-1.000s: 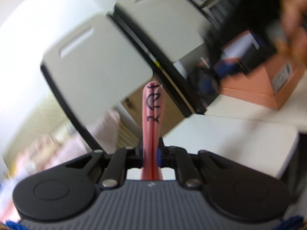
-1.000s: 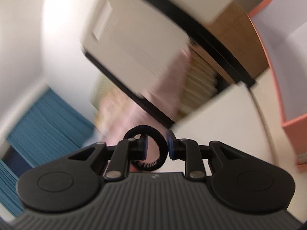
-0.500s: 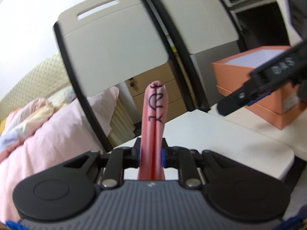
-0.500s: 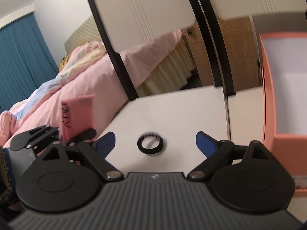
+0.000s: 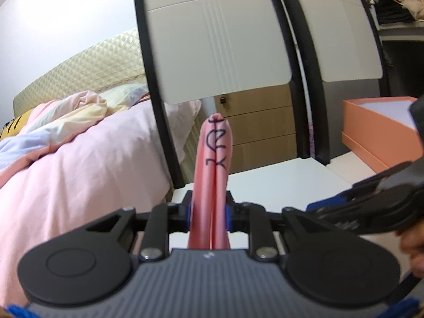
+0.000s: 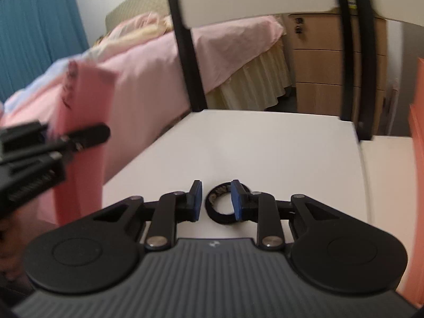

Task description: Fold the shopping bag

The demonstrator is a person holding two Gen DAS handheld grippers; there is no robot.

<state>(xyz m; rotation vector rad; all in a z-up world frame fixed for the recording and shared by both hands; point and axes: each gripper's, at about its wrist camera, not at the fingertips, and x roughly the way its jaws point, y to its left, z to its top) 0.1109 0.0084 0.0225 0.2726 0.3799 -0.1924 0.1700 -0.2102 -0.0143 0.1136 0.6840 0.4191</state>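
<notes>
Left wrist: left gripper (image 5: pixel 208 216) clamps the folded pink shopping bag (image 5: pixel 214 175), soft fabric roll, upright, jaws easing apart. Right wrist: right gripper (image 6: pixel 216 201) closing around black hair tie (image 6: pixel 222 206), ring-shaped, flat on smooth white table (image 6: pixel 265 143) mid-surface, pads not gripping.

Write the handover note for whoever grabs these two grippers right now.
Left gripper: clamped on the folded pink fabric shopping bag, held upright above the white table; jaws easing open slightly.
Right gripper: jaws closing around the black elastic hair band, which lies on the table between the pads; not clearly gripped yet.
Done: bag folded into a narrow bundle.
Left: likely grip the band and slip it over the bundle.
</notes>
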